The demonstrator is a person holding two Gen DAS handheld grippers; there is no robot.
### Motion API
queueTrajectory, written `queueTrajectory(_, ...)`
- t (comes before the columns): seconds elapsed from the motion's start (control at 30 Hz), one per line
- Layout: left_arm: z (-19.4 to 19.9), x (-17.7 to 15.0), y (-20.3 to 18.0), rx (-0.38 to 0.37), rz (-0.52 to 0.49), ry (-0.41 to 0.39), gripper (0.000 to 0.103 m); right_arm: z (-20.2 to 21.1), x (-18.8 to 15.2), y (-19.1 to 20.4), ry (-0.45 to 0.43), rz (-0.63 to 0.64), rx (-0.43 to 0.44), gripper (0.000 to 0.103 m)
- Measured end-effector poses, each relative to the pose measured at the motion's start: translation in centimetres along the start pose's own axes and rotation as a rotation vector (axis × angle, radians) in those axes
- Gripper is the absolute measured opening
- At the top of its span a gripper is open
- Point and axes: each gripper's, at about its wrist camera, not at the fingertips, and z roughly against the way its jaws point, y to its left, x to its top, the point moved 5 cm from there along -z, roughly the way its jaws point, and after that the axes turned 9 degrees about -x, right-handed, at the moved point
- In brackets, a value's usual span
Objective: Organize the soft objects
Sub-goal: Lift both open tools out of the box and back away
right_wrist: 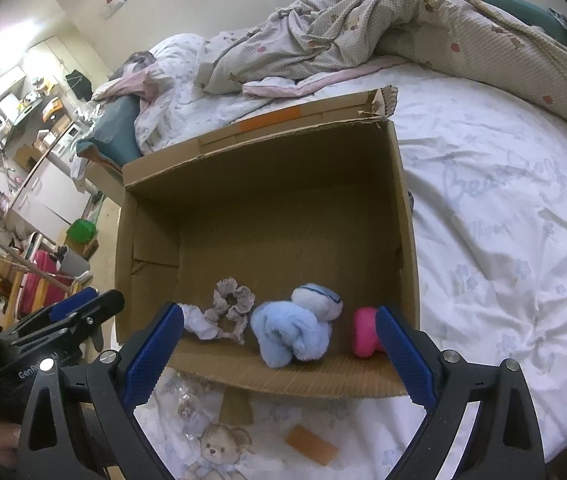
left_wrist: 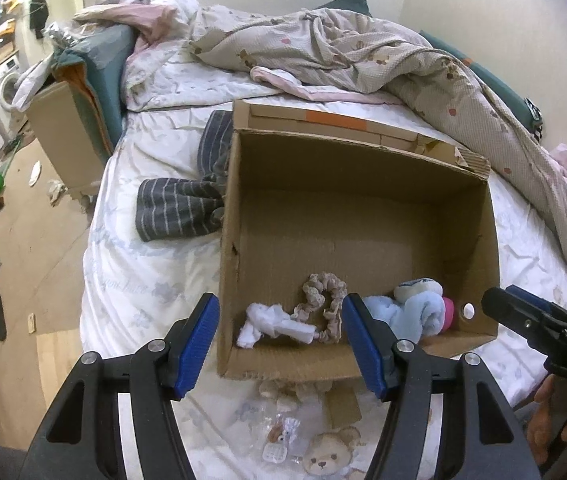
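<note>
- Resting on the white bed sheet [right_wrist: 503, 208], an open cardboard box [left_wrist: 243, 240] holds the soft items along its near wall.
- Contents, left to right: white cloth [left_wrist: 271, 322], beige scrunchie [right_wrist: 231, 308], light blue towel roll [right_wrist: 291, 332], pink item [right_wrist: 365, 332].
- Left gripper [left_wrist: 281, 340]: jaws wide, holding nothing, poised at the box's near edge.
- Right gripper [right_wrist: 279, 356]: jaws wide, holding nothing, over the same edge.
- Striped grey garment [left_wrist: 179, 208] lies on the sheet, touching the box's left wall.
- Rumpled quilt [left_wrist: 343, 52] lies beyond the box.

Matt corrugated cardboard box [left_wrist: 363, 208], fleecy towel [right_wrist: 289, 334]
</note>
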Motion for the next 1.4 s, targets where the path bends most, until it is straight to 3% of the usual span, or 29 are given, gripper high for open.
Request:
queueTrajectory(0.2,1.0,-1.3,0.2,0.000,0.021,0.007,0.061,0.7,-0.9,0.0,0.006,0.004,-0.005,0.103)
queueTrajectory(0.4,2.1,-2.4,0.1,-0.004,0.029,0.002,0.061,1.1,-2.2,0.7,0.041,0.012,0.055,0.103)
queueTrajectory(0.8,3.5,-5.4,1.1,0.007,0.067,0.017,0.061,1.5,-5.5,-0.1,0.097,-0.022,0.024,0.103)
queueTrajectory(0.93,3.6,-6.7,2.2,0.030,0.075,0.029,0.061,1.0,-6.9,-0.7,0.154,-0.032,0.032,0.103)
queueTrajectory(1.2,1.4,-8.9,5.6,0.031,0.219,0.153,0.061,-1.6,-8.8,-2.3,0.289,-0.075,-0.044,0.103)
queueTrajectory(1.4,-2.1,-10.9,4.6,-0.025,0.239,0.295,0.061,-2.6,-9.1,-2.6,0.331,-0.102,-0.050,0.103)
